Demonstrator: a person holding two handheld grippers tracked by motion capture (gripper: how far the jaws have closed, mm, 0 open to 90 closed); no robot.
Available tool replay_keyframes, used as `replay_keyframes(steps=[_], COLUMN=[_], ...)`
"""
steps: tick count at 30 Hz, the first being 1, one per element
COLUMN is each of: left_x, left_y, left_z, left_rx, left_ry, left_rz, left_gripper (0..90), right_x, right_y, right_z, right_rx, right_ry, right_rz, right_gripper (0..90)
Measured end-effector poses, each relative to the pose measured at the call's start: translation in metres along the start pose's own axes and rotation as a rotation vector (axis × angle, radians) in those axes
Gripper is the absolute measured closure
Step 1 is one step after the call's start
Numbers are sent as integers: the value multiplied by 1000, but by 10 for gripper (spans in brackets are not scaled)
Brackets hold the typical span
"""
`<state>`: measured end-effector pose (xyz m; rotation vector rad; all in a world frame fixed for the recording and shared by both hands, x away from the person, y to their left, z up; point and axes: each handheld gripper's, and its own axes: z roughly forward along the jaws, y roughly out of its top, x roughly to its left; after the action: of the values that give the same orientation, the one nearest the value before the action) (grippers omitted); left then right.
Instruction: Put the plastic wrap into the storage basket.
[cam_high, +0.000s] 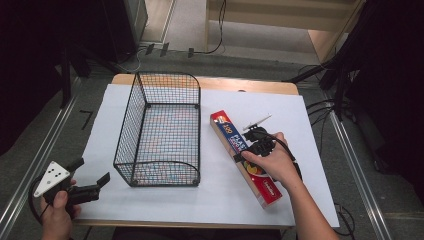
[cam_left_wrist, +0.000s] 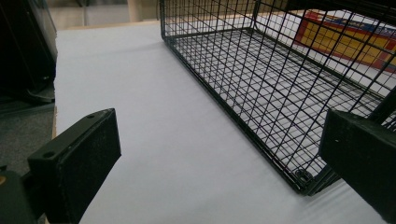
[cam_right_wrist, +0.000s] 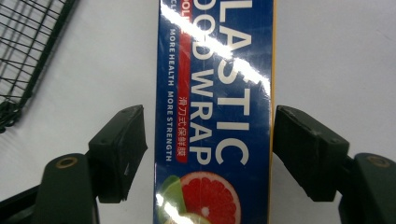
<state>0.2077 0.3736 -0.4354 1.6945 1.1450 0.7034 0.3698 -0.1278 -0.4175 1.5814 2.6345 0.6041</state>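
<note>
The plastic wrap box (cam_high: 246, 159) lies flat on the white sheet (cam_high: 220, 195) covering the bench, right of centre in the high view, running from upper left to lower right. In the right gripper view the box (cam_right_wrist: 215, 112) runs up the middle of the frame, blue face up, with a grapefruit picture at the bottom.

The right gripper (cam_high: 252, 145) hangs over the box about midway along it. Its jaws are spread, one on each long side, and narrow gaps show between the pads and the box, so nothing is gripped yet.

The box looks light and stiff, a long carton with a glossy, likely slippery skin. Pinching across the narrow width near the middle should keep it balanced; a hard squeeze could dent the card.

The wire basket (cam_high: 162, 130) stands just left of the box, empty. At the lower left, the left gripper (cam_high: 87, 180) rests near the bench edge, jaws wide apart and empty, pointing towards the basket (cam_left_wrist: 261, 84).
</note>
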Motion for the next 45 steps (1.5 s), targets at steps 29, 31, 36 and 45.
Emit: replay_keyframes(steps=[29,31,36,45], left_x=[0,0,1,1], left_y=[0,0,0,0], left_z=[0,0,0,0], left_rx=[0,0,0,1], left_ry=[1,1,2,2], left_rz=[-1,-2,-1,-2], left_gripper=[0,0,0,0], right_x=[15,16,15,10], right_y=[4,4,5,8], right_z=[22,22,21,9], right_rx=[111,116,120,141], right_ry=[-154,-162,-158,-162], right_rz=[28,29,13,-63], right_gripper=[392,397,412,414])
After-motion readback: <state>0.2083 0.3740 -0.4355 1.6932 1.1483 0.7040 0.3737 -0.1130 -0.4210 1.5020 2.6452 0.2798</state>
